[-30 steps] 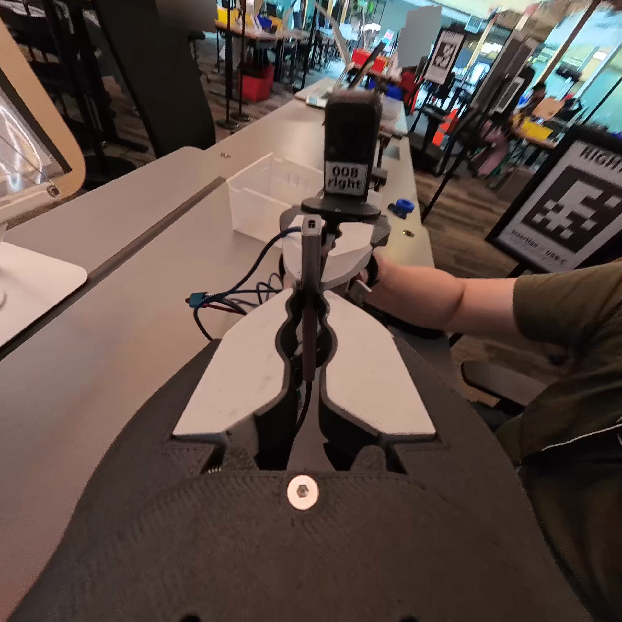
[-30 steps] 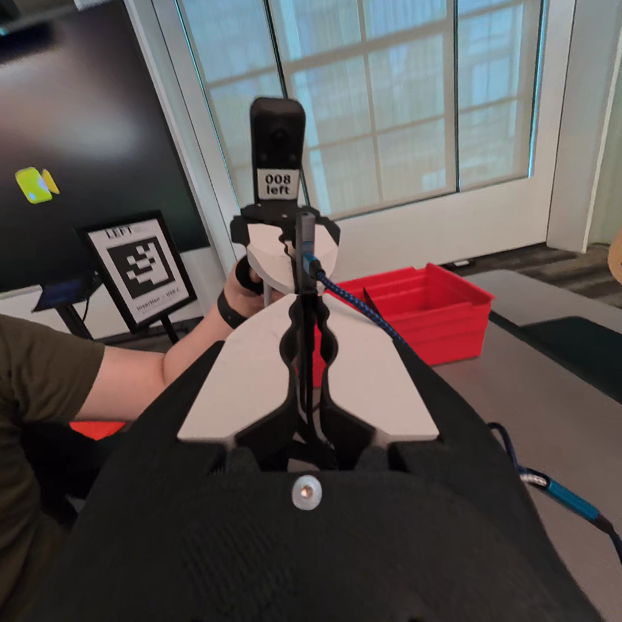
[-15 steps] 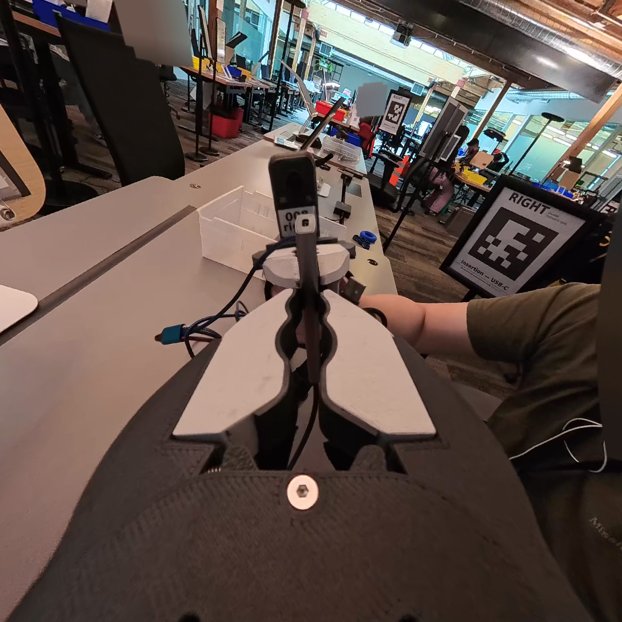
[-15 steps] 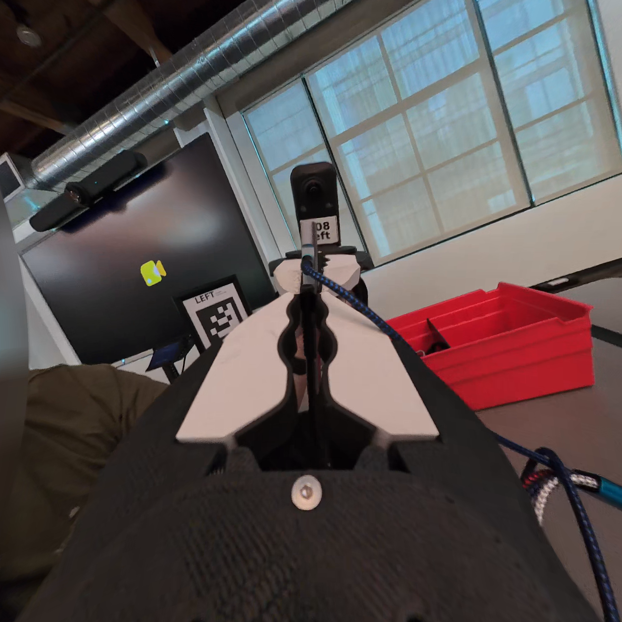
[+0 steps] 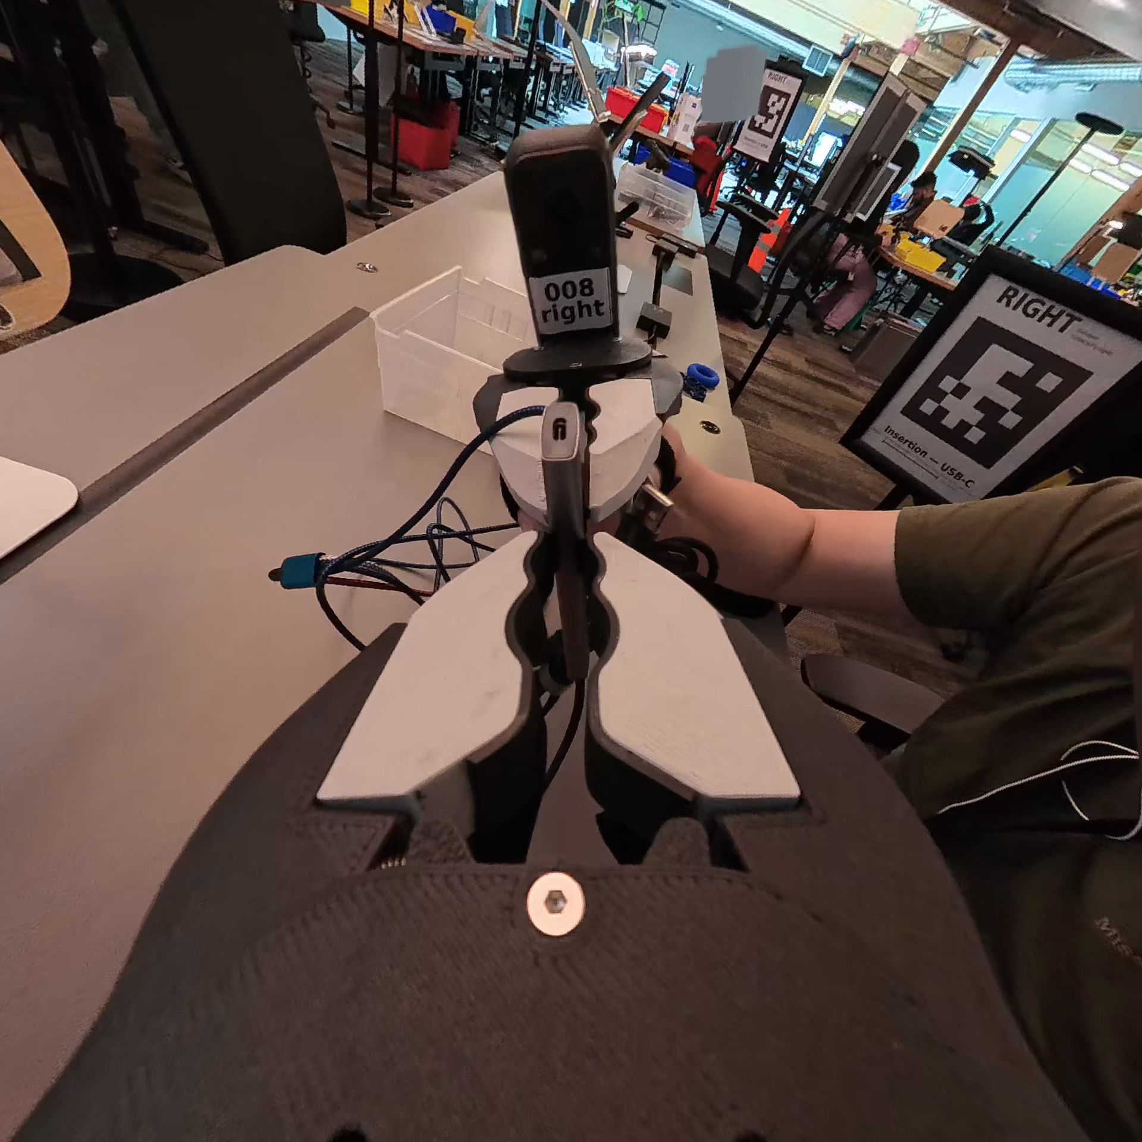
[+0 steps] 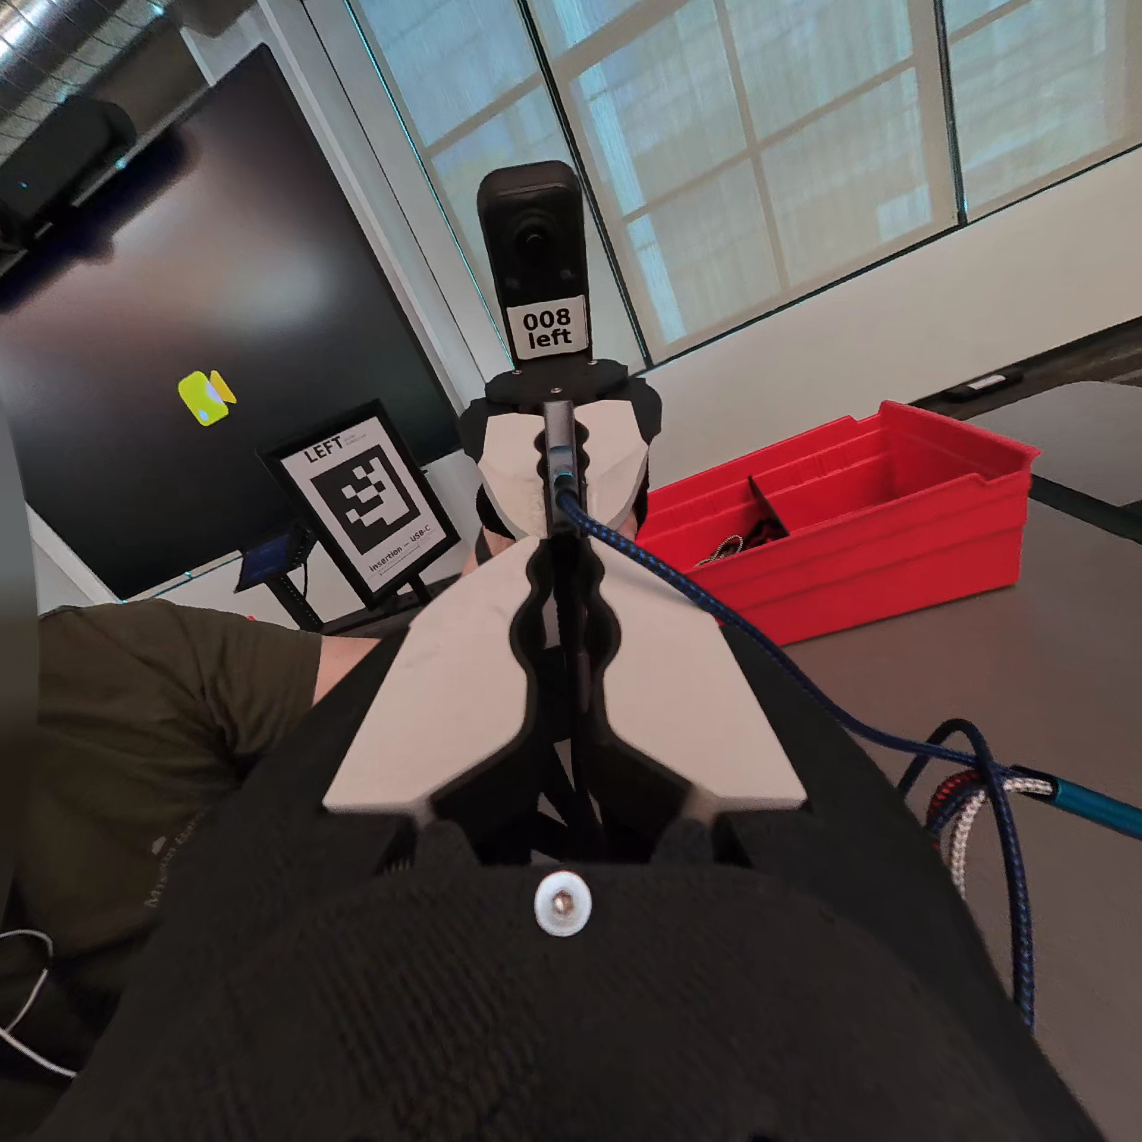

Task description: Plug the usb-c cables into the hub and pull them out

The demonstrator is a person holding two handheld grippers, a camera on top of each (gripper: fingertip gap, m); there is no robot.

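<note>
The left gripper [image 5: 563, 559] is clamped on the grey hub [image 5: 563, 488], held aloft at 12 o'clock. The right gripper [image 6: 565, 556] pinches the blue braided cable [image 6: 667, 578], plugged into the hub. Both cameras carry white labels.

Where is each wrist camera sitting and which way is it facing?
Left wrist view: on the left gripper, facing the right gripper, a clear plastic bin and the grey table; a forearm shows.
Right wrist view: on the right gripper, facing back toward windows and a red plastic bin; an olive sleeve shows.
Shared: slim grey metal hub, blue braided cable.
</note>
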